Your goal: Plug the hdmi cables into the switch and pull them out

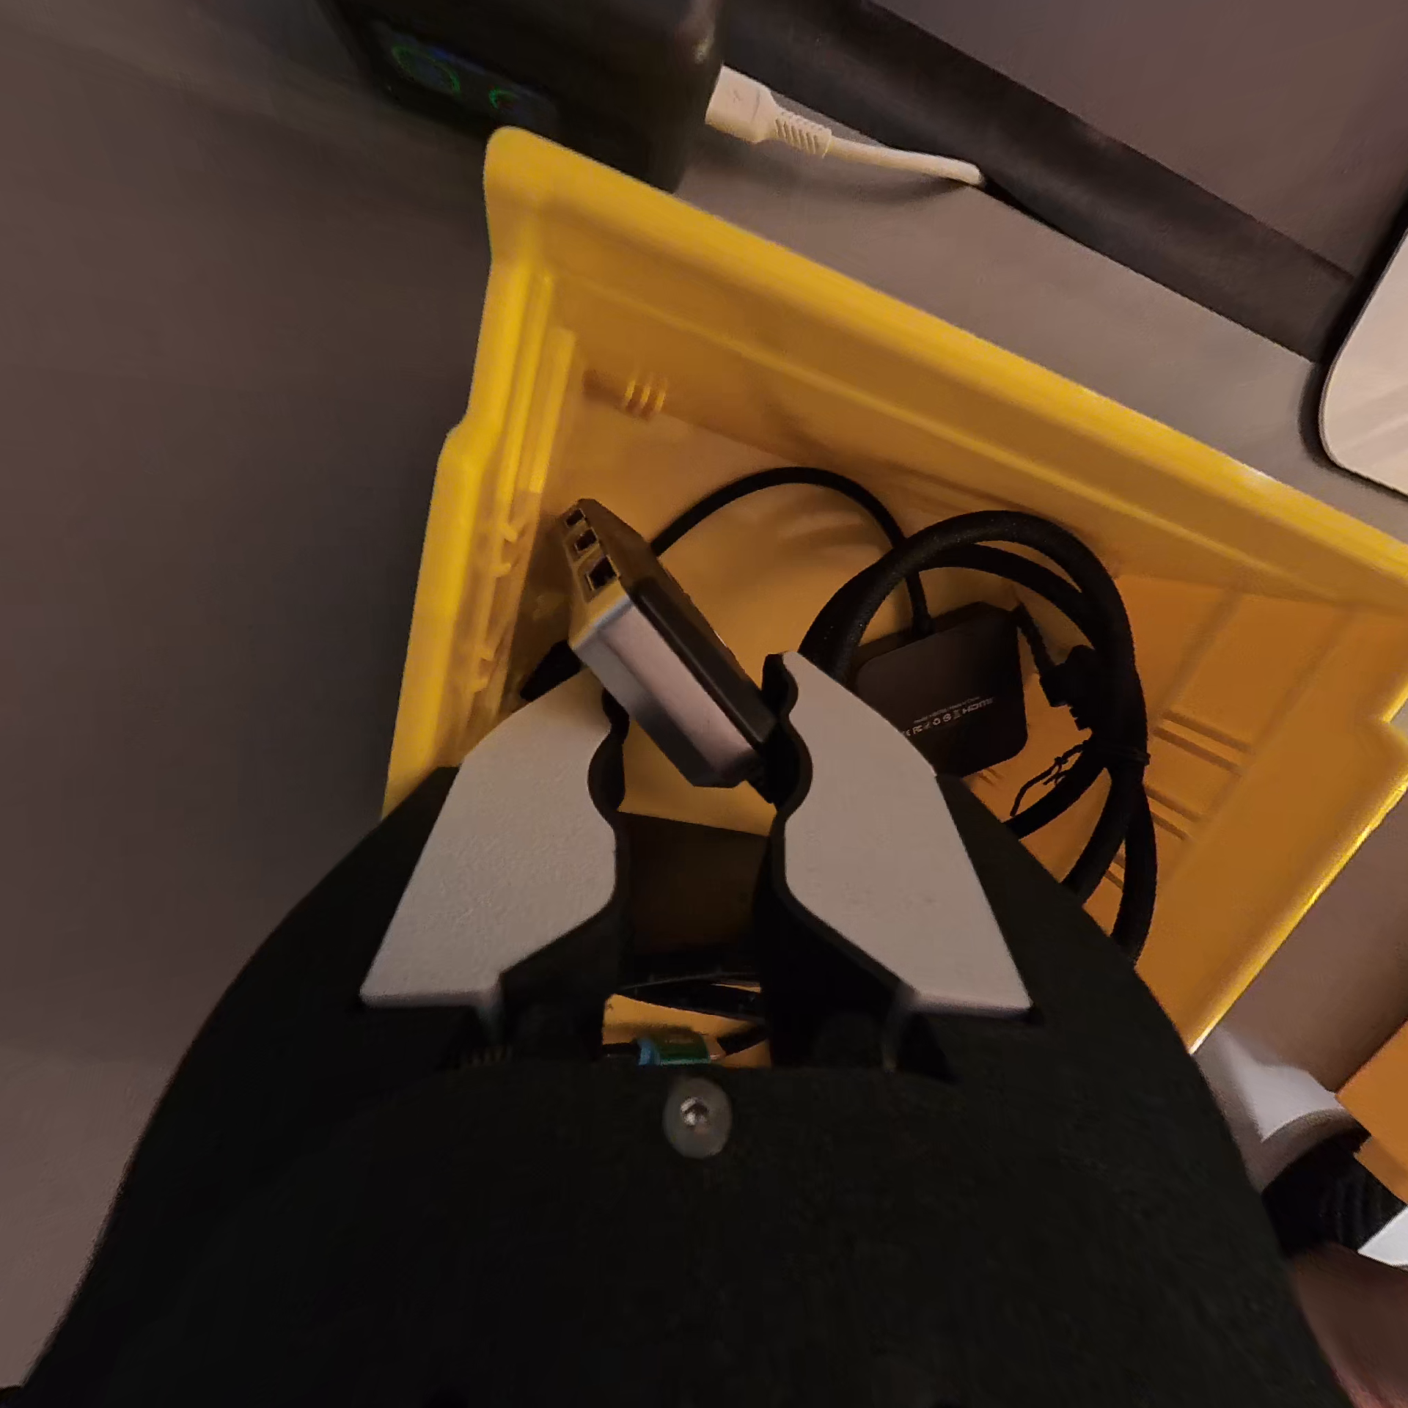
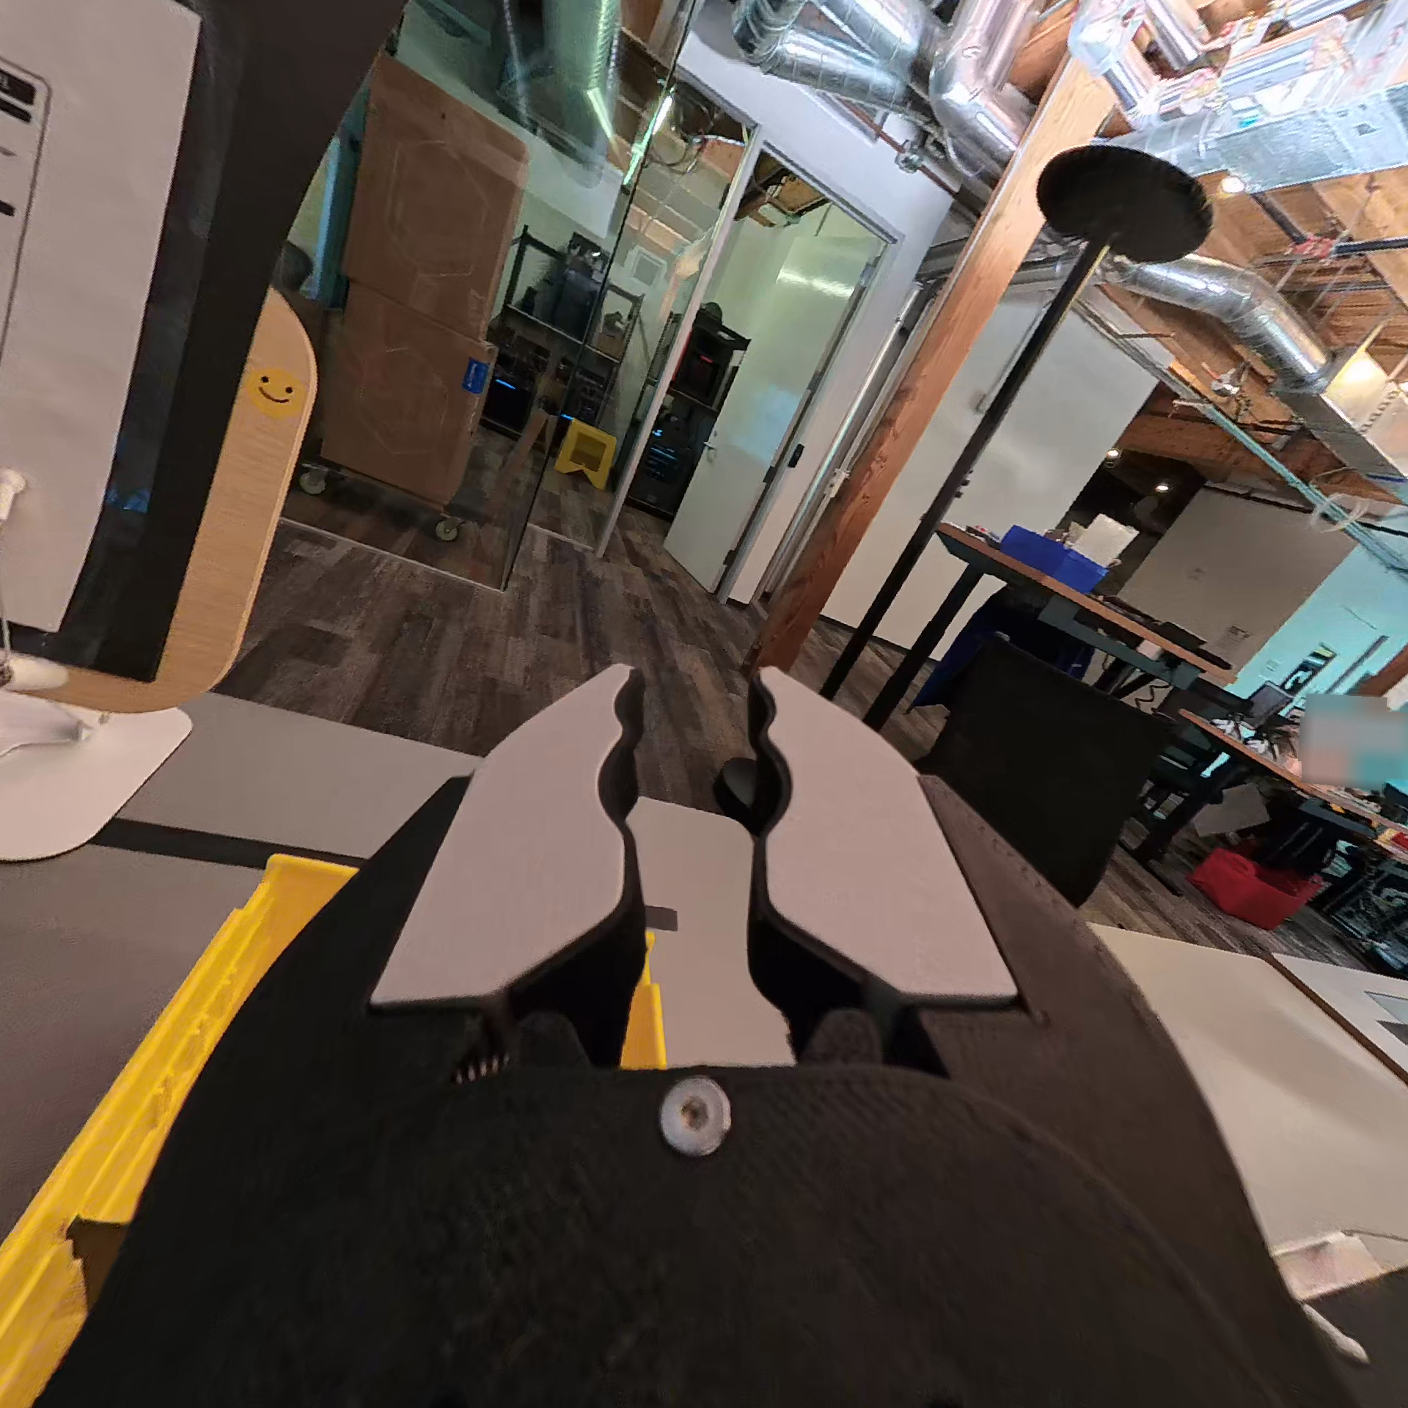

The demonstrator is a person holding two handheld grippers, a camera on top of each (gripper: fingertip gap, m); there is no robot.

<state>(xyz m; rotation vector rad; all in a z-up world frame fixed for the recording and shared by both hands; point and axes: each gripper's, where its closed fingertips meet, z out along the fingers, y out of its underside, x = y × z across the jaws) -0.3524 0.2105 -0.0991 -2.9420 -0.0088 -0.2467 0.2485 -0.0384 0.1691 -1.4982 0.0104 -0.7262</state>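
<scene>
Currently the left claw (image 1: pixel 697 731) grips the switch (image 1: pixel 655 648) above the yellow bin (image 1: pixel 838 366); its ports are empty. The right claw (image 2: pixel 693 731) is part-open, holding nothing. Judged: no plugging has begun.

A yellow bin (image 1: pixel 876 396) sits on a grey table (image 1: pixel 190 533). Beyond its far left corner stands a black device (image 1: pixel 533 68) with green lights, a white cable (image 1: pixel 823 141) plugged in on its right. At the table's far left rests a white stand (image 2: pixel 68 769). Across the wood floor (image 2: pixel 472 632) are stacked cardboard boxes (image 2: pixel 419 289) on casters, a glass partition (image 2: pixel 609 267), a wooden post (image 2: pixel 937 366) and, far right, desks (image 2: pixel 1082 602). Silver ducts (image 2: pixel 1219 305) run overhead.
</scene>
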